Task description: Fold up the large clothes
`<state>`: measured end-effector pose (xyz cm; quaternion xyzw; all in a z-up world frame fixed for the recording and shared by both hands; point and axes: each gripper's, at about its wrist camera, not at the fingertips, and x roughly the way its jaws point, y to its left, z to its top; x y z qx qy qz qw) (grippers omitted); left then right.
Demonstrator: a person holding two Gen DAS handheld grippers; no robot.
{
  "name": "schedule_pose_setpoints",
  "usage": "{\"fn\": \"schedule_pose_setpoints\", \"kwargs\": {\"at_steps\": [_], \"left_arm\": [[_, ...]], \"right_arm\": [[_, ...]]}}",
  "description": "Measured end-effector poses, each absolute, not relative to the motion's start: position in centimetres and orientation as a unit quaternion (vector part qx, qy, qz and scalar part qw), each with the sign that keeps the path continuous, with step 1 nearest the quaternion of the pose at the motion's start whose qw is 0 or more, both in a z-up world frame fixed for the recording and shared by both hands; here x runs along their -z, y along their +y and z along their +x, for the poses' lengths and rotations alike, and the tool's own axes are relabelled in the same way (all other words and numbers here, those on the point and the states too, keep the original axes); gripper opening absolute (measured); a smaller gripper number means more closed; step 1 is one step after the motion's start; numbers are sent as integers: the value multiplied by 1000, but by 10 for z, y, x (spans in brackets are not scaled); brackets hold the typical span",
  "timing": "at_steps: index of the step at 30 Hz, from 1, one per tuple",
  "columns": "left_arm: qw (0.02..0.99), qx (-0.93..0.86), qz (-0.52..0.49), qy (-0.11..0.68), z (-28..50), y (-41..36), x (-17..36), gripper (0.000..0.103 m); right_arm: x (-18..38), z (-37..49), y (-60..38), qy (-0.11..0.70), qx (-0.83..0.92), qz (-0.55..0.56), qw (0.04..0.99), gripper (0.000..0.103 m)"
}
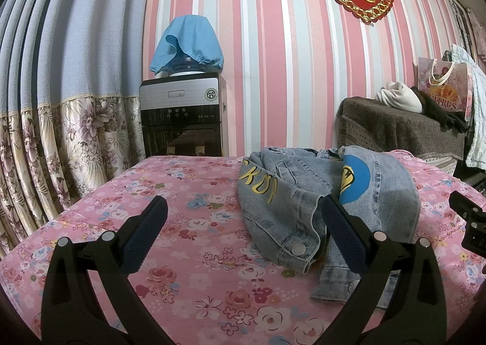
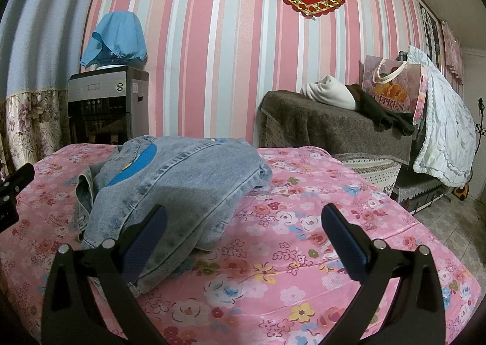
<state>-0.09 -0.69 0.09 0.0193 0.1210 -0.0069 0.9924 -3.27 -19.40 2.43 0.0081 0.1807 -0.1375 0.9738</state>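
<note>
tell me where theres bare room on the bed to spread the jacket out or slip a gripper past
Bare floral bedsheet lies left of the crumpled denim jacket, toward the curtain and water dispenser. More lies right of the jacket, toward the brown-covered cabinet. The middle is crowded by the jacket. Both the left hand-held gripper and right hand-held gripper are open.

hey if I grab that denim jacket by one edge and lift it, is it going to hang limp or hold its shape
The denim jacket lies crumpled in soft folds on the floral bedsheet, so it will probably drape, though thick seams may keep some stiffness. Its bulk suggests it is fairly heavy. Metal snap buttons may swing. Both the left gripper and right gripper are open.
</note>
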Motion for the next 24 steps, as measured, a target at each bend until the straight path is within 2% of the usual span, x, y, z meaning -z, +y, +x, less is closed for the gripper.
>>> {"fn": "schedule_pose_setpoints", "kwargs": {"at_steps": [24], "left_arm": [[989, 25, 29, 145, 4, -12, 5, 100]], "right_arm": [[-22, -32, -193, 182, 130, 7, 975, 101]]}}
